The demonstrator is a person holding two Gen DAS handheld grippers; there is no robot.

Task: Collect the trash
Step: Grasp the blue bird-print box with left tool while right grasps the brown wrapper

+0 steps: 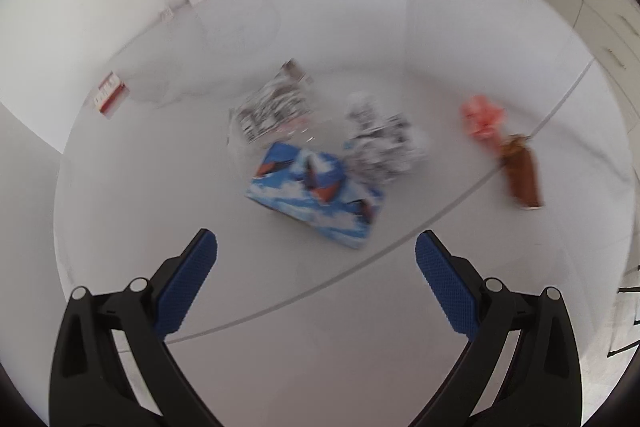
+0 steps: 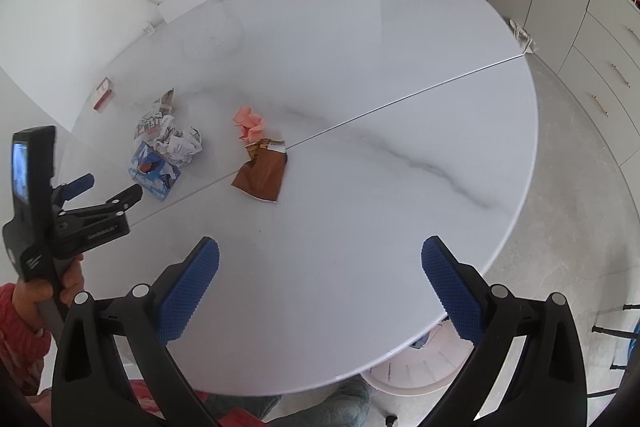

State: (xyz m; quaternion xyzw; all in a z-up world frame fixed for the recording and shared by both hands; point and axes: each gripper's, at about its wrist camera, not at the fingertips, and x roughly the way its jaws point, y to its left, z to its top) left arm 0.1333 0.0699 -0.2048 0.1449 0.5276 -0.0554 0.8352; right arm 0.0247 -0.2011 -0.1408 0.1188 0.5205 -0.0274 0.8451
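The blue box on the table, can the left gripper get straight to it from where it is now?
Probably yes. The left gripper is open and aimed at the blue box, with only bare table between them. The crumpled newspaper touches the box's far side, not the approach.

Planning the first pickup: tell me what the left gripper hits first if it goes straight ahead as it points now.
Probably the blue printed carton: it lies nearest, centred ahead of the open left gripper. The crumpled black-and-white newspaper ball sits just behind. Motion blur makes depth uncertain.
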